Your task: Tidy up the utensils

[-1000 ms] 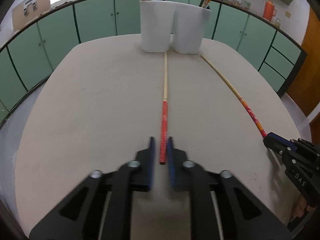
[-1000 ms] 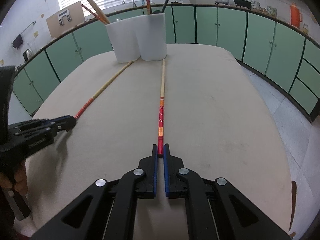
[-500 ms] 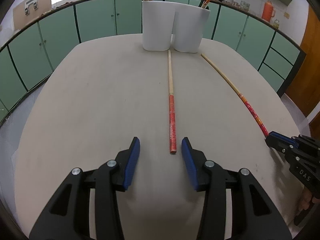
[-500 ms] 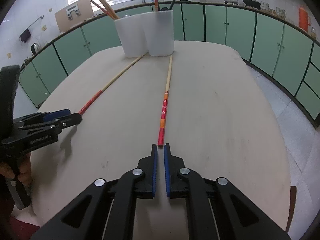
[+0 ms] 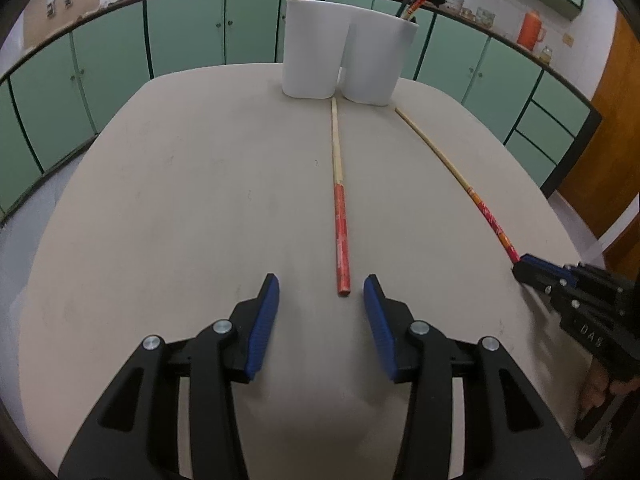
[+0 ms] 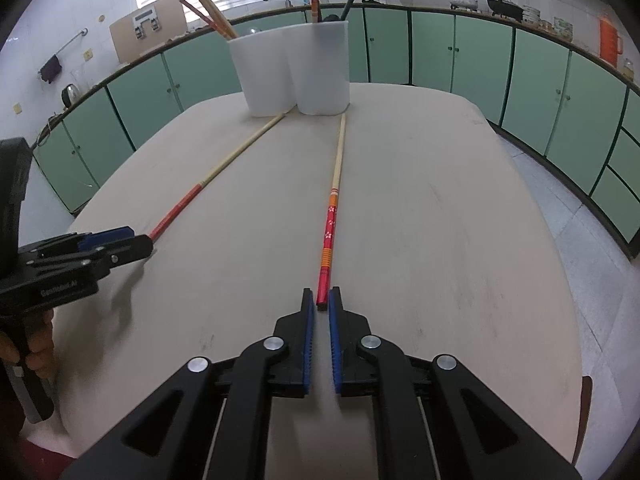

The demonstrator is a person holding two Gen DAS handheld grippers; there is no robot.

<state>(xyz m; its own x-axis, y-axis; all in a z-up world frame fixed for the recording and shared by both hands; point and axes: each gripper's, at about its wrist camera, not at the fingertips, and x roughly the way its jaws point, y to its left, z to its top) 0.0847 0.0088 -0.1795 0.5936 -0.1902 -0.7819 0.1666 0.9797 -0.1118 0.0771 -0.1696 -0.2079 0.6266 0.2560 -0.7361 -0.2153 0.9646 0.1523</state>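
- left gripper [image 5: 320, 290], black with blue ribbed pads, jaws spread wide and released, holding nothing
- bamboo chopstick with plain red patterned handle [image 5: 340, 216] lies flat on the beige oval table [image 5: 180, 200]; its red butt end sits between the left gripper's fingertips, nearer the right pad, touching neither
- that chopstick's pale tip points at the white double-cup plastic utensil holder [image 5: 346, 60], ending at the holder's base near the seam between the two cups
- right gripper [image 6: 321, 300], same black and blue build, jaws nearly closed, narrow gap; butt end of the bamboo chopstick with red-and-orange flowered handle [image 6: 330, 224] sits right at the fingertips; cannot tell whether the pads actually pinch it
- flowered chopstick lies on the table, tip toward the right-hand cup of the holder in the right wrist view; not clearly lifted
- two chopsticks well apart at the handle ends, closer together at the holder
- holder stands upright at the far edge of the table, with several chopsticks [image 6: 208, 10] already standing in both cups, leaning
- in the left wrist view the right gripper shows at the far right with the flowered chopstick's end at its tip
- green cabinet doors [image 6: 480, 52] ring the room; orange thermos [image 5: 530, 36] on the counter
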